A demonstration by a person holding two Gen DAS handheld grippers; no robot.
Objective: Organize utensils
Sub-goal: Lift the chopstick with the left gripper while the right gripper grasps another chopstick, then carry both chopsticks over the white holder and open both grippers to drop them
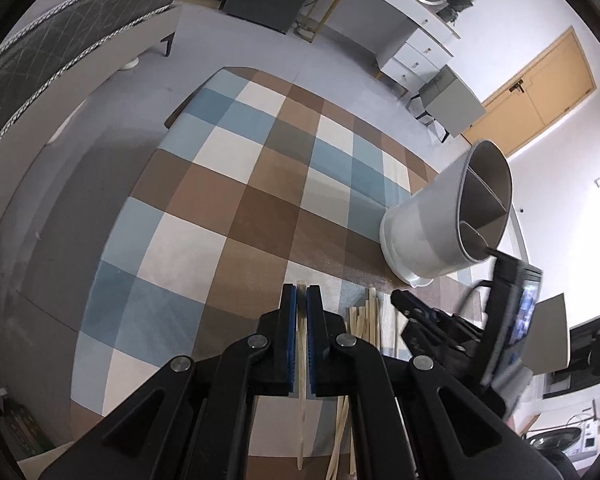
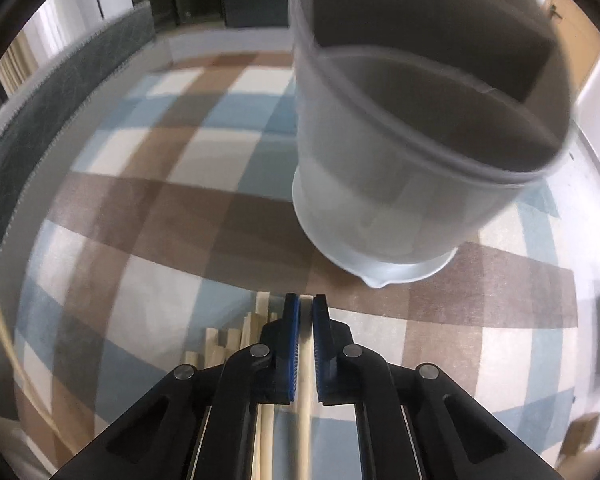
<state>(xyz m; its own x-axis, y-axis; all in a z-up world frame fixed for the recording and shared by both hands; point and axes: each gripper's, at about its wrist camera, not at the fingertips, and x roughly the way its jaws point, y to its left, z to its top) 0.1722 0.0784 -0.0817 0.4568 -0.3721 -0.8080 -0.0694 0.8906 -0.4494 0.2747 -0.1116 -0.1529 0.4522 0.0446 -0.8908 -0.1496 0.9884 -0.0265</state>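
Checked cloth (image 1: 204,216) in brown, blue and cream covers the desk, largest thing in view. White utensil holder (image 1: 428,232) stands on it toward the far right edge; round, flared foot with a small spout, inside split by partitions into compartments. From the right wrist view the holder (image 2: 384,184) looms close, just beyond the fingers, blurred.

Pale wooden chopsticks (image 1: 364,320) lie loose in a bundle on the cloth between the two grippers, ends uneven.

Left gripper (image 1: 301,320): blue-padded fingers closed on a single chopstick (image 1: 301,420), which runs lengthwise between the pads and pokes out past the tips.

Right gripper (image 2: 306,320): fingers closed tight on another chopstick (image 2: 305,412), shaft running down between the pads. Rest of the bundle (image 2: 228,340) lies just to its left, touching the cloth. Right gripper also visible from the left wrist view (image 1: 408,312), beside the bundle, in front of the holder.
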